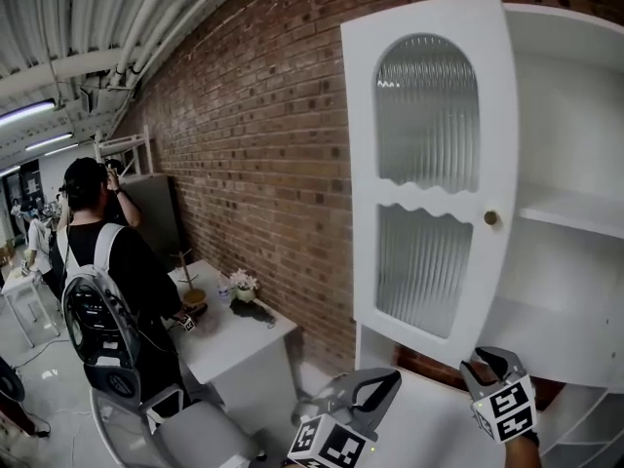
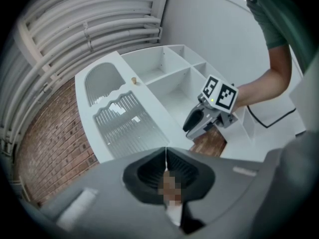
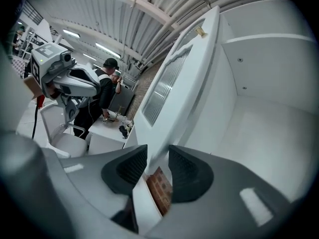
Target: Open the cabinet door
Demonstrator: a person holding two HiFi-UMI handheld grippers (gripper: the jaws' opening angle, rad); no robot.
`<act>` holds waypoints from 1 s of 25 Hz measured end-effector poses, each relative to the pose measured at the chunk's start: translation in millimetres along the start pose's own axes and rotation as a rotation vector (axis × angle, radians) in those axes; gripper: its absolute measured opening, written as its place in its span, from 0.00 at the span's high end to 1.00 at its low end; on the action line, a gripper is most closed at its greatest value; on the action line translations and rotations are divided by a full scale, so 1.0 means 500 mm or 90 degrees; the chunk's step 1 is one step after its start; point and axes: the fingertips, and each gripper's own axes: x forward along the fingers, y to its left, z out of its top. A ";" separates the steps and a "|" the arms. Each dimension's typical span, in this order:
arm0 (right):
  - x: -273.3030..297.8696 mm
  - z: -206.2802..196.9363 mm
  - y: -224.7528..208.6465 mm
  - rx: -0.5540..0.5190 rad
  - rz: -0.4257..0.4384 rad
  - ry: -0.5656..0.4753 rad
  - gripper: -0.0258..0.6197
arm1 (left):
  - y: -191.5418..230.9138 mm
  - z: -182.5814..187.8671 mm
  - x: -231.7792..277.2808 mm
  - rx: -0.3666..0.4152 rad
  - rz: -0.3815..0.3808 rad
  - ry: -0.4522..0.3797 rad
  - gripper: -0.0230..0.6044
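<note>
Both grippers are near the white cabinet door [image 1: 429, 174], which already stands swung clear of the cabinet [image 1: 575, 115] and exposes the shelf [image 1: 575, 213]. The right gripper [image 3: 157, 156] has its fingers released. The door's lower, knob-side corner lies in line between them, with no pad pressing on it. The left gripper [image 2: 165, 156] is clenched on nothing and sits low, beside the right.

To finish the swing:
- Seat the right fingers squarely on the solid frame edge below the brass knob [image 1: 490, 218].
- Keep off the ribbed glass panels [image 1: 426, 115].
- Follow the door's arc without twisting.
- Hold the left gripper out of the sweep.

No brand, label or writing can be read. Only the square markers on each marker cube [image 1: 505, 408] show.
</note>
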 end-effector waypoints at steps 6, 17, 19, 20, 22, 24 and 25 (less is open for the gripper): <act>-0.028 0.015 0.062 -0.037 0.014 -0.005 0.77 | -0.012 0.014 -0.008 0.005 0.000 -0.007 0.96; -0.082 0.063 0.160 -0.078 0.045 -0.030 0.75 | -0.026 0.078 -0.050 0.004 0.006 -0.039 0.96; -0.090 0.076 0.175 -0.083 0.057 -0.032 0.75 | -0.023 0.090 -0.056 0.003 0.009 -0.044 0.95; -0.093 0.083 0.193 -0.087 0.074 -0.040 0.75 | -0.024 0.093 -0.057 0.003 0.008 -0.044 0.95; -0.096 0.105 0.263 -0.106 0.135 -0.066 0.93 | -0.029 0.098 -0.057 0.001 0.004 -0.044 0.95; -0.094 0.131 0.334 -0.129 0.175 -0.093 0.90 | -0.032 0.102 -0.062 0.001 0.003 -0.045 0.94; -0.095 0.140 0.346 -0.125 0.178 -0.103 0.90 | -0.032 0.102 -0.068 0.002 0.005 -0.045 0.94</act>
